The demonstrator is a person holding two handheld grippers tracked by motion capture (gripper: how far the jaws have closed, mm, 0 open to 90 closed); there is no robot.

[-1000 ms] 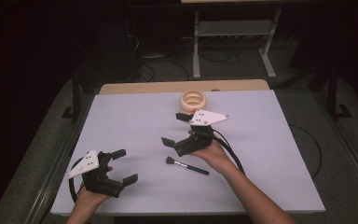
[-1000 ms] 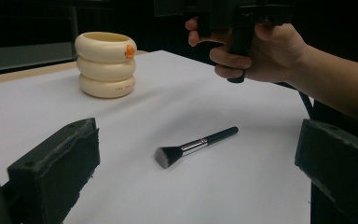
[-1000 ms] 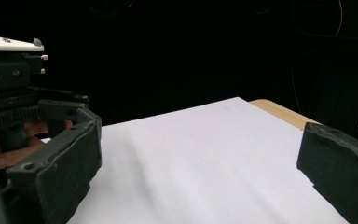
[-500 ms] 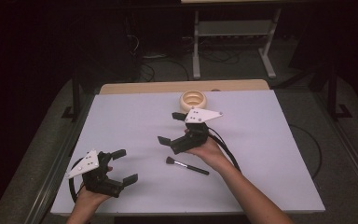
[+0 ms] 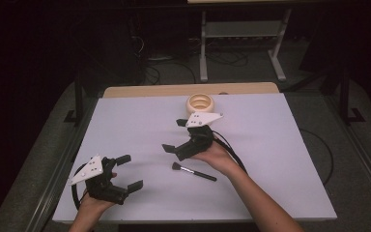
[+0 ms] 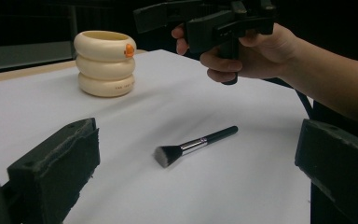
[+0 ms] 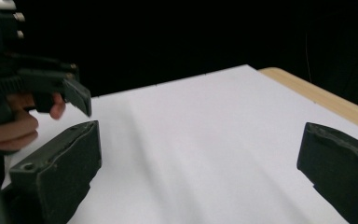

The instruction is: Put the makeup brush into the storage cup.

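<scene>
Lying mid-table (image 5: 280, 159), brush (image 5: 194, 172); bare sheet around.

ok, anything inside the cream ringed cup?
Cannot confirm. The high view looks into the cream cup and shows only nested rings; its bottom is dark. In the left gripper view its wall hides the interior.
</scene>
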